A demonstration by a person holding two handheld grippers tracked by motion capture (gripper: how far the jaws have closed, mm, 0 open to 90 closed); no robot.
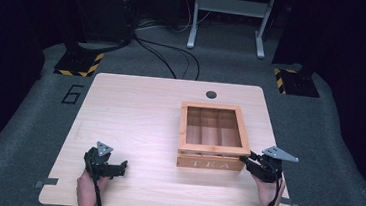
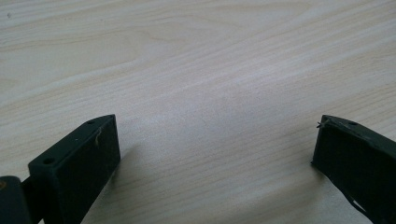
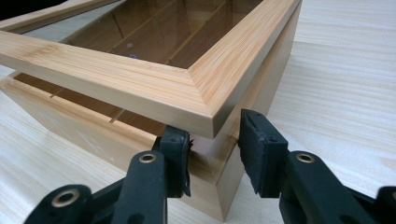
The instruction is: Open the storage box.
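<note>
Bare tabletop, cluttered floor behind

Pale table (image 2: 210, 56) lies between and ahead of the left gripper (image 2: 215, 140) jaws. Far beyond both pairs of jaws are a round hole (image 1: 211, 94), black cables (image 1: 175, 57), a white stand (image 1: 229, 6), striped bases (image 1: 80, 64) and a painted 6 (image 1: 73, 94).

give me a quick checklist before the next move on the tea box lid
1. Right gripper jaws closed on the tea box front right corner: ok.
2. Lid lifted, gap above the front wall: ok.
3. Grip firm enough to hold: cannot tell.
4. Left gripper jaws open with nothing between them: ok.
5. Left gripper steadying the box: not ok, it sits apart over the table.
</note>
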